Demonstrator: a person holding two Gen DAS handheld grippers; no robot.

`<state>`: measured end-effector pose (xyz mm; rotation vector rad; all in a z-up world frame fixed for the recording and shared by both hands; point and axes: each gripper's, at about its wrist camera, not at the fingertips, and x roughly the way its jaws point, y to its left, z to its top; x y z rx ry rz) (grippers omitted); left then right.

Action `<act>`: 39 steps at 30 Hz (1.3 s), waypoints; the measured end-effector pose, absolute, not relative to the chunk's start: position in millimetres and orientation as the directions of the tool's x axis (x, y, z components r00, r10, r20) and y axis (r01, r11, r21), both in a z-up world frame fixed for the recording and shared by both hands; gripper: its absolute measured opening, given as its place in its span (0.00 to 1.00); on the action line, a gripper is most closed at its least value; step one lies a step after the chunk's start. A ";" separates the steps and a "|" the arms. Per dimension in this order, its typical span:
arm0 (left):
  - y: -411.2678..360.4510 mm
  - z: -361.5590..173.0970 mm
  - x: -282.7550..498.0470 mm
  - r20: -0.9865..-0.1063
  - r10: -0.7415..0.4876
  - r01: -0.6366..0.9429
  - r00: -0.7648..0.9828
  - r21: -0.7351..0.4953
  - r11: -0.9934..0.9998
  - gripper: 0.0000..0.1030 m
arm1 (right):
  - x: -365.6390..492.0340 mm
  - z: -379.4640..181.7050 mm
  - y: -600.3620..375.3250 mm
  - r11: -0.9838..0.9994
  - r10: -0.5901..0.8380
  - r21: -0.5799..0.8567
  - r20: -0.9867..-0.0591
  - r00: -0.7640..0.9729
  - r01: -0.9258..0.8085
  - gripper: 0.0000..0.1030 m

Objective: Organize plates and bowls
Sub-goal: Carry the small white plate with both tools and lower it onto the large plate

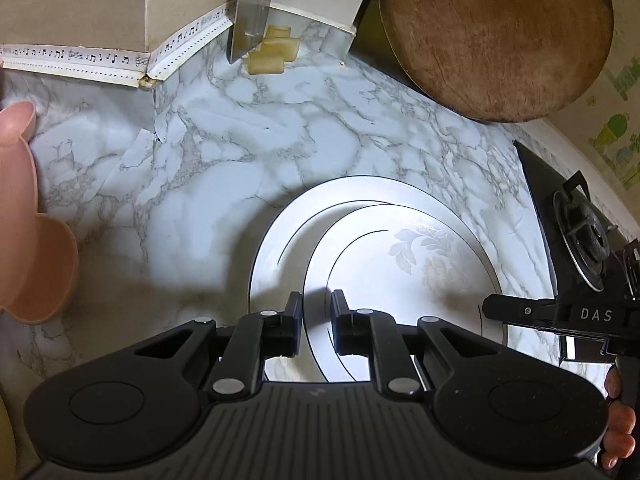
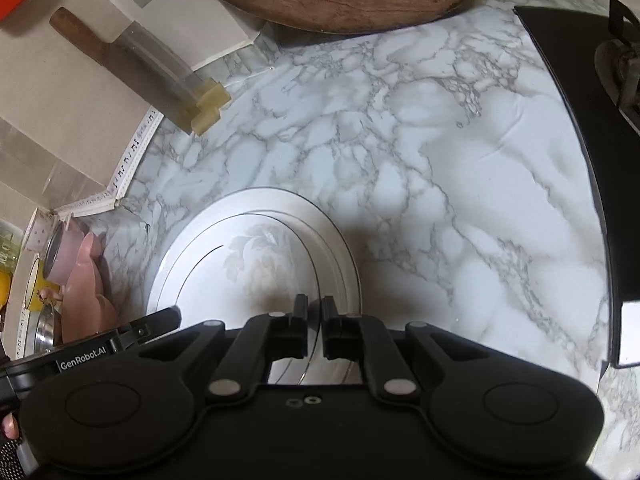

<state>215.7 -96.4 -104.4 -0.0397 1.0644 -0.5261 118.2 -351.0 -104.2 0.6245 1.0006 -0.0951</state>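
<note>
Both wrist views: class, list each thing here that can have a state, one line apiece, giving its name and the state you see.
Upper plate: stacked on the lower plate, off-centre, its edges between both grippers' fingers.
Lower plate: flat on the marble counter.
Left gripper: shut on the upper plate's edge.
Right gripper: shut on the upper plate's edge.
Pink bowl: upright, empty.
Cleaver: upright against the wall, in a holder.
Cutting board: leaning upright.
Stove burner: unlit.

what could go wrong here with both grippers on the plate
The left gripper and right gripper pinch opposite rims of the top plate, narrow holds, so it may slip and knock the plate beneath. Uneven lifting could tilt it. Swinging left risks hitting the pink bowls.
</note>
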 end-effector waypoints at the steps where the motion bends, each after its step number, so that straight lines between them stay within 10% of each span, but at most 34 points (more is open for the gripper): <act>1: -96.6 -105.4 215.8 -0.823 -0.430 0.392 0.372 -0.280 0.876 0.13 | 117.6 -104.9 -351.4 0.822 0.203 0.447 -0.808 0.552 0.352 0.07; 39: -87.1 -99.1 218.8 -0.832 -0.410 0.427 0.374 -0.238 0.873 0.13 | 130.3 -119.4 -356.4 0.818 0.240 0.469 -0.804 0.544 0.333 0.07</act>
